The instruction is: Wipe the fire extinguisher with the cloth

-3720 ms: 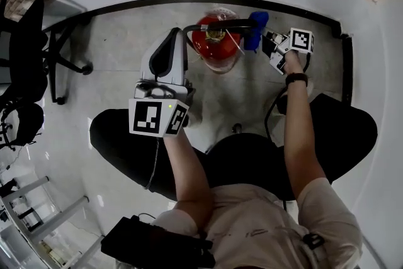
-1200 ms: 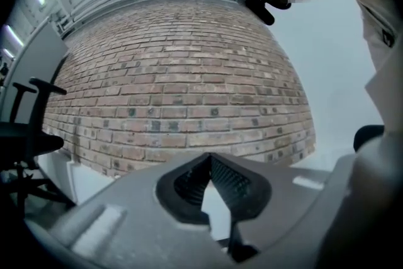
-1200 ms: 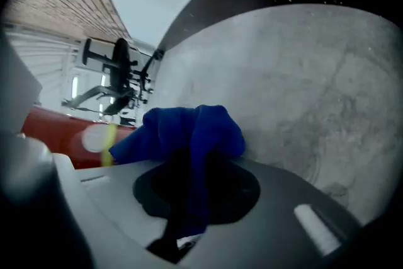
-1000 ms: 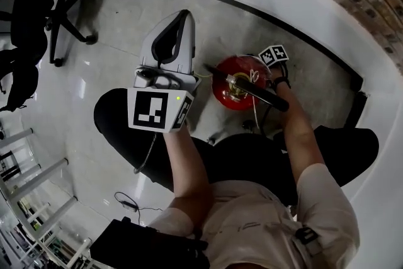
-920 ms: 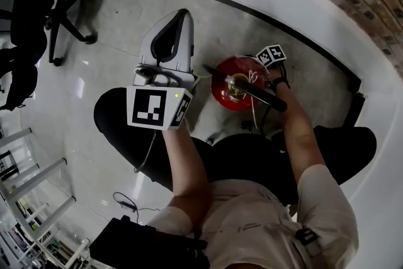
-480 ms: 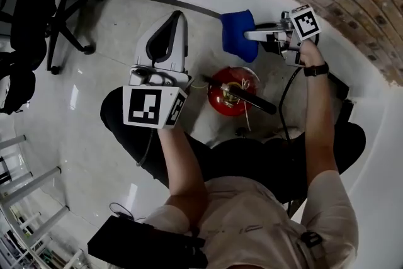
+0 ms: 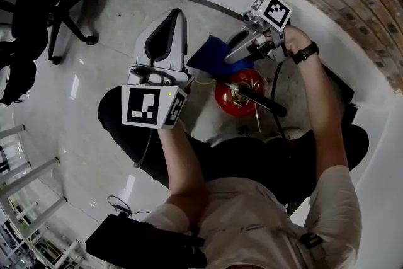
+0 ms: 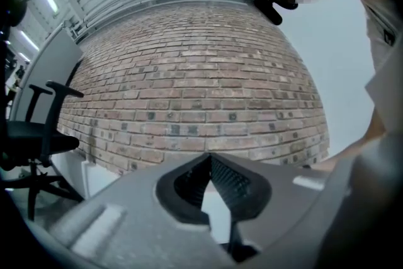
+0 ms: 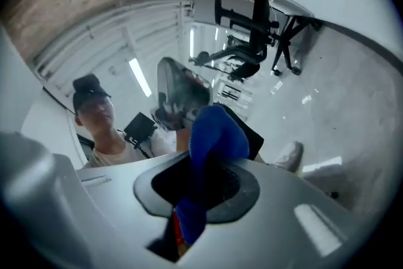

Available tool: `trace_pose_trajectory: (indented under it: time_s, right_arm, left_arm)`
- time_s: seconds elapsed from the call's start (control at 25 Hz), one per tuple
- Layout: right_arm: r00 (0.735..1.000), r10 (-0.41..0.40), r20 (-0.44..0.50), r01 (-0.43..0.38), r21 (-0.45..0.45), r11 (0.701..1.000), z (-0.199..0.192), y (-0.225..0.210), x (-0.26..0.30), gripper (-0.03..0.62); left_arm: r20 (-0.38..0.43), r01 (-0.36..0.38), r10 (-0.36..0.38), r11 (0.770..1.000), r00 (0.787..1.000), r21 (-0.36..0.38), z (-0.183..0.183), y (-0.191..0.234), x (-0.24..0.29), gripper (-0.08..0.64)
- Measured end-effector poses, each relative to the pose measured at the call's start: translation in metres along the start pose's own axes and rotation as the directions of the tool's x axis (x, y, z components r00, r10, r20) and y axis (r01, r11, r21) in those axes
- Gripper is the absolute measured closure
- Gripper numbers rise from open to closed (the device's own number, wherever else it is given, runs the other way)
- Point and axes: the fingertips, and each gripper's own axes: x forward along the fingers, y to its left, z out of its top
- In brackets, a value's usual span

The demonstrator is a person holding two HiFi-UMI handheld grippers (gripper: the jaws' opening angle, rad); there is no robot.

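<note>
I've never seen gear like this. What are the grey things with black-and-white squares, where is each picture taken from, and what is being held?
No robot here: a person holds a hand tool with a two-fingered claw in each hand, and the patterned cubes are part of those tools. One picture comes from a camera on the person's head, looking steeply down at the floor. The other two come from cameras riding on each claw, looking along it. A red fire extinguisher stands on the floor, with an office chair off to the side. The right claw is shut on a blue cloth, held close by the extinguisher's top; whether it touches, I cannot tell. The left claw is shut and empty, facing a brick wall.
</note>
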Motion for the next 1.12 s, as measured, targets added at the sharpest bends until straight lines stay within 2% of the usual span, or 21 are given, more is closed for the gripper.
trace_pose_trajectory:
  time_s: [0.04,0.12,0.16,0.24,0.28,0.36,0.48,0.52,0.6,0.64,0.68,0.76,0.8,0.84,0.88,0.92,1.0,1.04,1.12]
  right_arm:
    - [0.999,0.026,0.027,-0.027,0.023,0.999,0.0,-0.014,-0.004,0.531]
    - [1.0,-0.006,0.018,0.004,0.109,0.994,-0.017,-0.056,-0.011,0.531]
    - [0.999,-0.038,-0.014,0.04,0.186,0.982,-0.035,-0.082,-0.012,0.531]
    - [0.994,-0.089,-0.067,0.106,0.339,0.935,-0.074,-0.134,-0.013,0.531]
    - [0.99,-0.119,-0.081,0.141,0.371,0.918,-0.089,-0.158,-0.014,0.531]
    - [0.971,-0.212,-0.11,0.238,0.376,0.895,-0.115,-0.208,-0.019,0.531]
    - [0.912,-0.378,-0.156,0.409,0.39,0.825,-0.157,-0.274,-0.03,0.531]
    - [0.878,-0.441,-0.187,0.478,0.382,0.79,-0.173,-0.295,-0.037,0.531]
    - [0.777,-0.571,-0.266,0.63,0.343,0.697,-0.208,-0.334,-0.054,0.531]
    - [0.734,-0.617,-0.284,0.679,0.331,0.655,-0.22,-0.35,-0.058,0.531]
    - [0.713,-0.644,-0.277,0.7,0.335,0.631,-0.226,-0.361,-0.059,0.531]
    - [0.695,-0.674,-0.249,0.715,0.34,0.612,-0.228,-0.363,-0.063,0.531]
    - [0.669,-0.7,-0.248,0.739,0.317,0.595,-0.227,-0.359,-0.07,0.531]
    - [0.628,-0.739,-0.245,0.775,0.282,0.565,-0.224,-0.352,-0.081,0.531]
    - [0.577,-0.787,-0.218,0.812,0.253,0.525,-0.217,-0.344,-0.095,0.531]
    - [0.526,-0.837,-0.151,0.84,0.246,0.484,-0.204,-0.331,-0.111,0.531]
    - [0.418,-0.905,0.084,0.851,0.312,0.422,-0.169,-0.288,-0.144,0.531]
    - [0.346,-0.913,0.215,0.843,0.357,0.403,-0.152,-0.258,-0.16,0.531]
    - [0.165,-0.892,0.421,0.838,0.417,0.352,-0.13,-0.187,-0.189,0.529]
  left_arm:
    - [-0.004,0.002,-0.002,1.0,1.0,-0.005,-0.003,0.0,0.001,0.557]
    - [-0.011,0.003,-0.003,1.0,1.0,-0.022,-0.01,-0.001,0.004,0.557]
    - [-0.014,0.0,-0.001,0.999,1.0,-0.033,-0.014,-0.001,0.005,0.557]
    - [-0.021,-0.004,0.003,0.999,1.0,-0.049,-0.022,-0.002,0.009,0.557]
    - [-0.028,-0.003,0.002,0.999,1.0,-0.053,-0.027,-0.002,0.011,0.557]
    - [-0.052,0.001,-0.004,0.999,0.999,-0.047,-0.037,-0.004,0.015,0.558]
    - [-0.086,0.001,-0.004,0.999,0.996,-0.037,-0.052,-0.006,0.018,0.557]
    - [-0.09,0.0,-0.004,0.999,0.996,-0.04,-0.056,-0.006,0.02,0.557]
    - [-0.099,-0.004,0.0,0.999,0.995,-0.046,-0.062,-0.004,0.021,0.557]
    - [-0.105,-0.008,0.003,0.999,0.994,-0.043,-0.064,-0.002,0.02,0.557]
    - [-0.112,-0.008,0.004,0.999,0.994,-0.039,-0.066,-0.001,0.019,0.557]
    - [-0.117,0.004,-0.009,0.999,0.993,-0.037,-0.067,-0.003,0.017,0.557]
    - [-0.114,0.015,-0.019,0.999,0.993,-0.039,-0.066,-0.005,0.016,0.557]
    - [-0.11,0.024,-0.028,0.999,0.994,-0.041,-0.064,-0.007,0.013,0.557]
    - [-0.104,0.032,-0.036,0.999,0.994,-0.042,-0.061,-0.009,0.009,0.557]
    - [-0.096,0.039,-0.043,0.998,0.994,-0.042,-0.057,-0.011,0.005,0.557]
    - [-0.078,0.059,-0.062,0.997,0.995,-0.044,-0.048,-0.018,-0.006,0.557]
    - [-0.069,0.071,-0.074,0.996,0.995,-0.046,-0.044,-0.022,-0.013,0.557]
    - [-0.051,0.099,-0.102,0.994,0.993,-0.052,-0.035,-0.032,-0.027,0.557]
